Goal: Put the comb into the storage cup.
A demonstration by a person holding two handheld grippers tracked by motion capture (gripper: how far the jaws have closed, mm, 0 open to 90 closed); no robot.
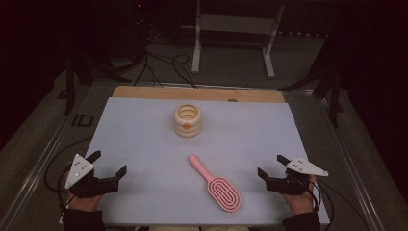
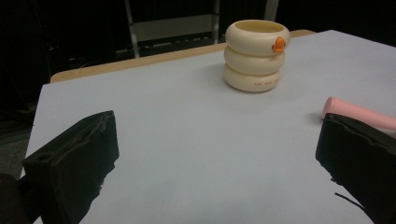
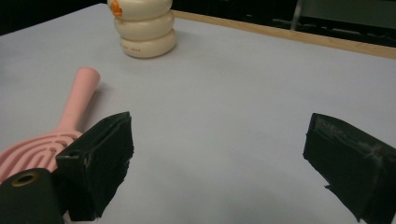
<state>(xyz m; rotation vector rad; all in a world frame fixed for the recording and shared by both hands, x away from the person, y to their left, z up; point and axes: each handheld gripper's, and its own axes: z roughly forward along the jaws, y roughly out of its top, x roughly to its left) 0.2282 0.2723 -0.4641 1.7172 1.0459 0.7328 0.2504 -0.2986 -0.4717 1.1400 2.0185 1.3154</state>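
A pink hairbrush (image 1: 217,186) lies flat on the white table cover (image 1: 144,130), handle pointing up-left, between my two grippers. A cream ribbed cup (image 1: 187,120) with a small orange mark stands upright near the table's middle back. My left gripper (image 1: 107,162) rests at the front left, jaws wide open and empty. At the front right my right gripper (image 1: 271,165) is also open with nothing in it. The left gripper view holds the cup (image 2: 256,55) ahead and the brush handle (image 2: 357,113) by the right jaw. In the right gripper view the brush (image 3: 65,126) lies beside the left jaw, the cup (image 3: 142,28) beyond.
A wooden strip (image 1: 197,94) borders the table's far edge. Behind it stand a white metal frame (image 1: 235,33) and cables on the dark floor (image 1: 163,67). Cables trail from both grippers at the front corners.
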